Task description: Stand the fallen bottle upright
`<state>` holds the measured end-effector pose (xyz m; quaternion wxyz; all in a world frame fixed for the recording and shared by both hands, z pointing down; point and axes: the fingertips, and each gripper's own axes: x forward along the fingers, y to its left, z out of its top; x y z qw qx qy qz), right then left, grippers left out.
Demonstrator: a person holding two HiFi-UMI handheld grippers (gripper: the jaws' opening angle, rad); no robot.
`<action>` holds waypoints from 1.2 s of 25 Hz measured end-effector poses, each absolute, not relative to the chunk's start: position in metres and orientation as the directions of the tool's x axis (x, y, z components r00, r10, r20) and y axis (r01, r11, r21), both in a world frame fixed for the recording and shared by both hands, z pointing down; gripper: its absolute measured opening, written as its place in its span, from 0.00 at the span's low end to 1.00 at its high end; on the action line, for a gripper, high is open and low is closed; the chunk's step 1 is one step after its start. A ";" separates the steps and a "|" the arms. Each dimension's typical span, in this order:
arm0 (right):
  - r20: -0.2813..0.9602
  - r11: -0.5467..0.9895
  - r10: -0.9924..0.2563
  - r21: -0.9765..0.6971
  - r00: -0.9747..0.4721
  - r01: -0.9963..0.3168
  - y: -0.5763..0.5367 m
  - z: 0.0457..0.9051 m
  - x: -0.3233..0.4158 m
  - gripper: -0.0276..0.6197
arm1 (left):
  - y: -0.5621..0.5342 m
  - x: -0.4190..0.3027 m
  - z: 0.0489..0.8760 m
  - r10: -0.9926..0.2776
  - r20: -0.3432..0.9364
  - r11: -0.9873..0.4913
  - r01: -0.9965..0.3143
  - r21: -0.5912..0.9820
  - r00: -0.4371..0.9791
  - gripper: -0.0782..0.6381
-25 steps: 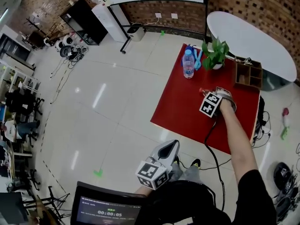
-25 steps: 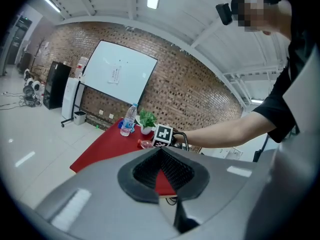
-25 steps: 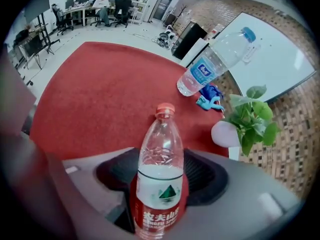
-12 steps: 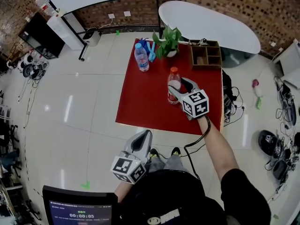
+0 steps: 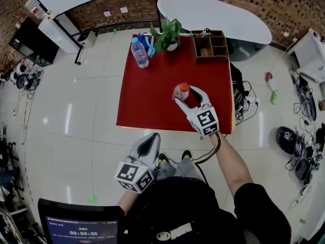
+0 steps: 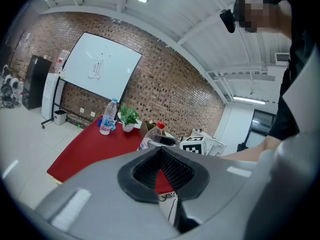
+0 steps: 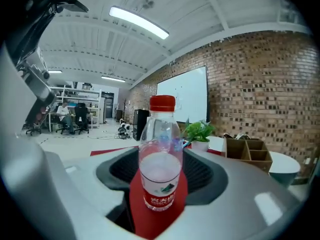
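Note:
A clear bottle with a red cap and red label [image 5: 181,92] stands upright on the red table [image 5: 147,98], right of its middle. My right gripper [image 5: 187,93] reaches in from the near side and is shut on the bottle's body. In the right gripper view the bottle [image 7: 160,154] rises straight between the dark pads [image 7: 120,171], its base on the red cloth. My left gripper [image 5: 151,139] hangs shut and holding nothing, off the table's near edge. The left gripper view looks past its own jaws, which meet, to the bottle [image 6: 151,136] and the right gripper's marker cube [image 6: 194,144].
A blue-labelled water bottle [image 5: 138,52] stands at the table's far left corner beside a blue object [image 5: 151,44]. A potted plant [image 5: 165,32] and a wooden organiser [image 5: 210,46] line the far edge. A white oval table [image 5: 213,17] lies beyond. Cables [image 5: 238,103] trail off the right side.
The right gripper closed on the lying bottle, lifted it upright, and now holds it upright nearer the table's front edge. The left gripper stayed low and shut.

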<state>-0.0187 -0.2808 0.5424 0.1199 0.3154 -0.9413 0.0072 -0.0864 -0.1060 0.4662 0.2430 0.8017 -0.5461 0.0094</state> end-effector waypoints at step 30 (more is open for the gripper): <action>0.288 0.684 -0.649 -0.183 -0.704 -0.706 -0.157 0.478 0.048 0.05 | -0.114 -0.042 0.444 -0.862 0.198 -0.375 -0.850 0.369 0.466 0.12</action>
